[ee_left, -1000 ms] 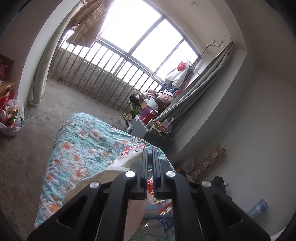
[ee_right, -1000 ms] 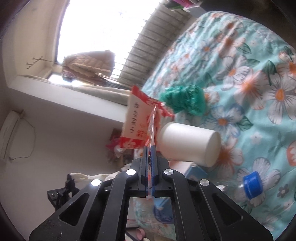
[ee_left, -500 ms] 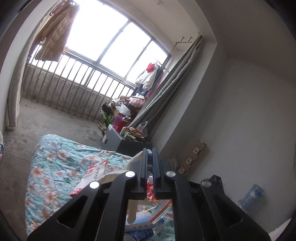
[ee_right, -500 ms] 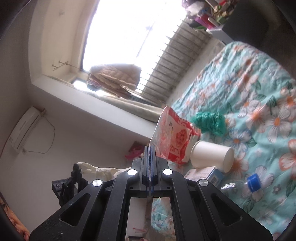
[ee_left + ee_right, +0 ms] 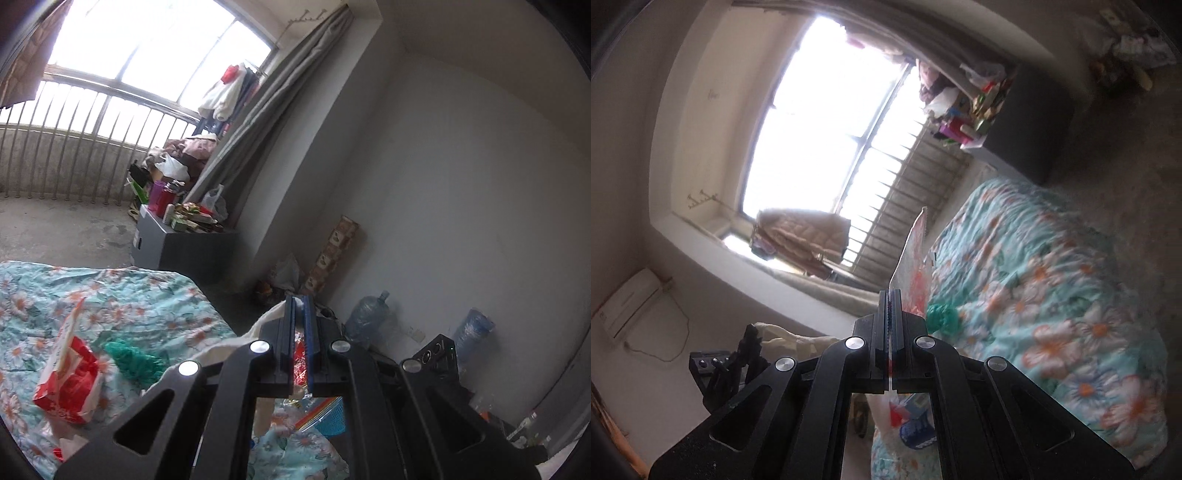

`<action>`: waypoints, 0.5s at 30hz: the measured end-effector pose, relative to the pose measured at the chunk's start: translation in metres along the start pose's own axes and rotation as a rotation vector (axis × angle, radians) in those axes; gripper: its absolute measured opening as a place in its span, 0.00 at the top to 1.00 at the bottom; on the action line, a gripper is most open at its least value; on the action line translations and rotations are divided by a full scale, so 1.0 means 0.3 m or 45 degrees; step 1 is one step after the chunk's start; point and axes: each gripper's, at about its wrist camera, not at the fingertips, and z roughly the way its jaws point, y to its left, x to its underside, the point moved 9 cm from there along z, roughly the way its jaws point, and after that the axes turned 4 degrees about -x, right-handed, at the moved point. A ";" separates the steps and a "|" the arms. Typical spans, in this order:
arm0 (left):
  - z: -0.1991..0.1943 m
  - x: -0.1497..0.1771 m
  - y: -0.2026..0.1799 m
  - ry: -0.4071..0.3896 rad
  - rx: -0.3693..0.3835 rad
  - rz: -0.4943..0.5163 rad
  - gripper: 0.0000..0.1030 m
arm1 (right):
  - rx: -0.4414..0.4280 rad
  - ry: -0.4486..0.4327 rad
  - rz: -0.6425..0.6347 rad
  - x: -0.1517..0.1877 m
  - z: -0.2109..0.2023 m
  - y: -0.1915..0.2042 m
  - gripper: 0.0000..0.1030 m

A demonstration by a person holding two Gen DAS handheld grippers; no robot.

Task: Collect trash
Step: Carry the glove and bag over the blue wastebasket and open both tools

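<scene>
1. Right gripper (image 5: pixel 890 295) clenched on the edge of a thin red-and-white crinkly plastic snack wrapper (image 5: pixel 911 258); the wrapper sticks up out of the jaws, lifted clear above the bed with the teal floral quilt (image 5: pixel 1052 288).
2. Same wrapper shows in the left view (image 5: pixel 68 373) at lower left, puffed open and hanging in the air.
3. Left gripper (image 5: pixel 300 306) clenched on a fold of soft cream-white plastic bag (image 5: pixel 236 343), which drapes down below the jaws; likely the trash bag.
4. Handling: the wrapper looks very light, floppy and slick, so it could slide out; the edge pinch suits it, deeper is safer.
5. The bag is limp; hold it at the rim to keep the mouth open.
6. A crumpled green plastic scrap (image 5: pixel 942 317) lies on the quilt, soft and light; pinch the bunched middle.
</scene>
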 end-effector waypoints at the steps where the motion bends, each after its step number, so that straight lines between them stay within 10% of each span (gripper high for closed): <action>1: 0.041 0.005 -0.021 0.024 0.012 0.015 0.96 | 0.015 -0.037 0.008 -0.021 -0.041 -0.026 1.00; 15: 0.775 0.268 -0.452 0.508 0.229 0.185 0.96 | 0.465 -0.480 0.145 -0.186 -0.555 -0.469 1.00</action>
